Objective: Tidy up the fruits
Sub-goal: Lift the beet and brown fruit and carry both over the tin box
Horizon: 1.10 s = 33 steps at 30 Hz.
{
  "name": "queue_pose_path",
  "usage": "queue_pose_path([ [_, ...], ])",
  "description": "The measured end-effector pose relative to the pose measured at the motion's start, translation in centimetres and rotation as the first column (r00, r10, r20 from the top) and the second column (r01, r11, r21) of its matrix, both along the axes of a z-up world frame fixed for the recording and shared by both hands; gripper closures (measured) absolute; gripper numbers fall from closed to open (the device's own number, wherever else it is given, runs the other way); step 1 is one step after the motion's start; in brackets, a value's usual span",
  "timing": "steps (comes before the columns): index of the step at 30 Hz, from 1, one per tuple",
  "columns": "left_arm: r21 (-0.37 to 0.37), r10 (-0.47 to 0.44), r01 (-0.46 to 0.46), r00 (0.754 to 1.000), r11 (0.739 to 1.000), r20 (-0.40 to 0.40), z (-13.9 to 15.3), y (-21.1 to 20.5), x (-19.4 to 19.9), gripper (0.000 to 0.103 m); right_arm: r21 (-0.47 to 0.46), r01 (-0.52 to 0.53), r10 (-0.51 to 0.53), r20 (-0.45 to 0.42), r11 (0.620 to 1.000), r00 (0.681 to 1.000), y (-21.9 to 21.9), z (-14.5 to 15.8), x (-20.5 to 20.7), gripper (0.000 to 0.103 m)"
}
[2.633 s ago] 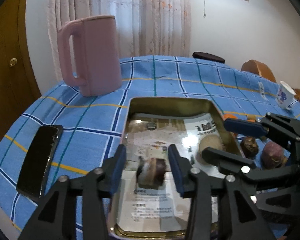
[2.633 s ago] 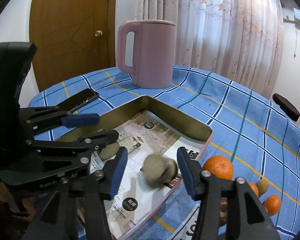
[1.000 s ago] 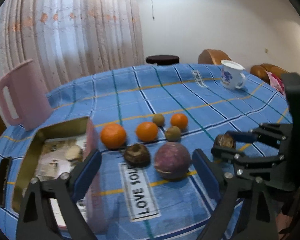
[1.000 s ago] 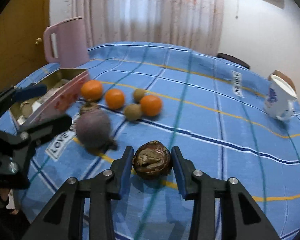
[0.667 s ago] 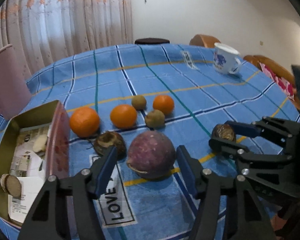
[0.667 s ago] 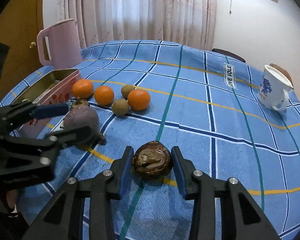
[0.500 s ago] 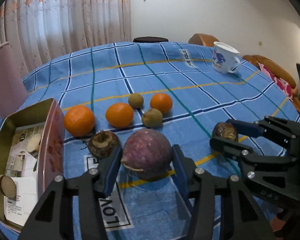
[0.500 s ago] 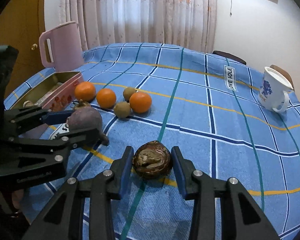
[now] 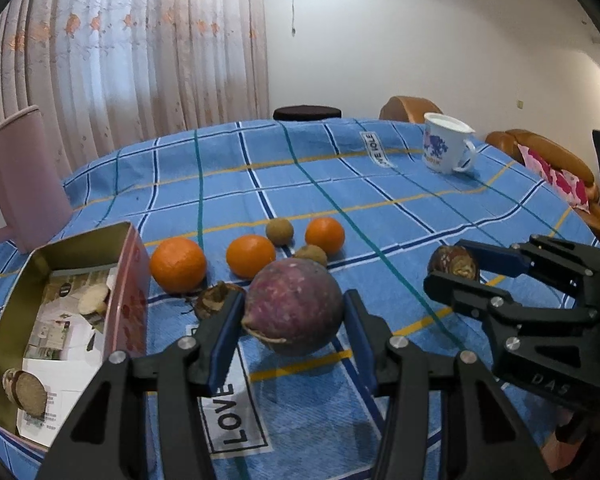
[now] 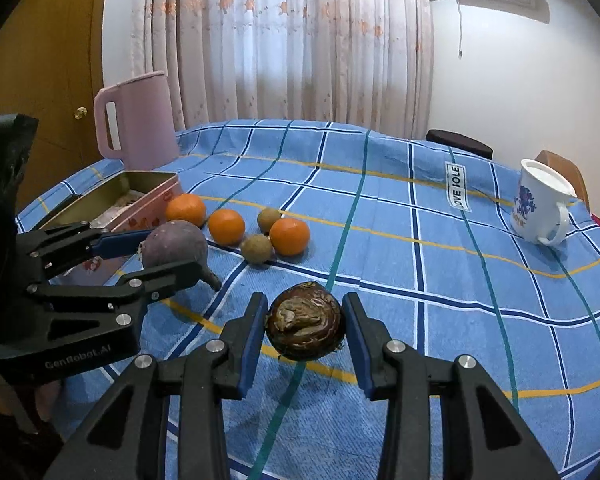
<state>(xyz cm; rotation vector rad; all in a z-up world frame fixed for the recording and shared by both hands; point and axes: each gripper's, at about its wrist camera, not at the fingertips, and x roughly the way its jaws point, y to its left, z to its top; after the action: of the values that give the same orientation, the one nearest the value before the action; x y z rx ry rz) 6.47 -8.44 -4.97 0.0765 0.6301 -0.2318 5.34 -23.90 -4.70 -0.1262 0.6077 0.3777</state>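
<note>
1. purple round fruit sits between the blue pads of the left tool, which is clamped against both its sides, just off the checked surface.
2. right tool is closed narrow on a brown wrinkled fruit.
3. oranges and small brown fruits lie just behind, beside the tin box.

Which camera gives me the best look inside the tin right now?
The left wrist view. It looks down into the open tin, showing the paper lining and pieces lying on it. In the right wrist view the tin sits farther off, seen from the side and partly behind the left gripper, so only its wall and rim show.
</note>
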Motion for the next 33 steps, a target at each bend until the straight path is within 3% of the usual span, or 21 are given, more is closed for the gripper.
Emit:
queue_pose_path([
  [10, -0.018, 0.016, -0.014, 0.996, 1.0, 0.083, 0.6, 0.3, -1.3, 0.051, 0.02, -0.014, 0.013, 0.039, 1.0, 0.999, -0.2, 0.3, -0.6, 0.062],
  [33, -0.049, 0.077, -0.069, 0.983, 0.996, 0.17, 2.6, 2.1, -2.7, 0.051, 0.023, -0.052, 0.049, 0.124, 0.998, 0.991, 0.9, 2.5, -1.2, 0.062],
])
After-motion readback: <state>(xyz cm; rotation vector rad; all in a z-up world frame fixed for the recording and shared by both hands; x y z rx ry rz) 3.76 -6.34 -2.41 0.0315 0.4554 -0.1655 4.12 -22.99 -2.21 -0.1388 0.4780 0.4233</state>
